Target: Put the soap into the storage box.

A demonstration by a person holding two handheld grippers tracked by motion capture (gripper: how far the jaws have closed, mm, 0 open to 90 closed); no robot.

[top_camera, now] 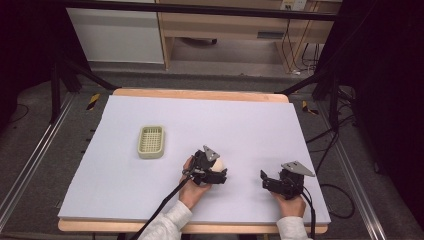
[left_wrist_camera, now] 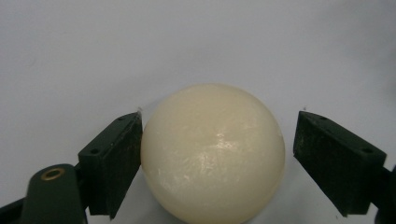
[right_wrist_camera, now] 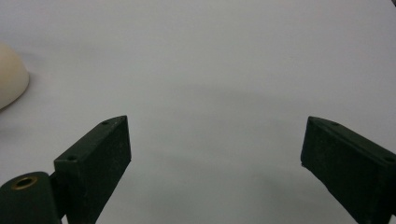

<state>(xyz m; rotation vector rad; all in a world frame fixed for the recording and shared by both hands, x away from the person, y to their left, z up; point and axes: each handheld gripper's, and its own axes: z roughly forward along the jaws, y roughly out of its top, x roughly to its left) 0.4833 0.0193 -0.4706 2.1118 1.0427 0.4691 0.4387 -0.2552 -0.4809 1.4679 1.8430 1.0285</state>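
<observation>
A cream-coloured ball (left_wrist_camera: 212,151) sits on the pale sheet covering the table (top_camera: 115,185), between the jaws of the left gripper (left_wrist_camera: 217,158). Those jaws stand apart: the left one touches the ball, the right one is clear of it. The right gripper (right_wrist_camera: 215,163) hovers near the front edge, jaws wide apart over bare sheet. A small cream mesh basket (top_camera: 151,141) lies to the left, well apart. No readable writing shows.

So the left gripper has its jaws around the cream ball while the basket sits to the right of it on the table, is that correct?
Not quite: the basket sits left of the cream ball, as the high view shows. The left gripper does have its jaws around it.
</observation>
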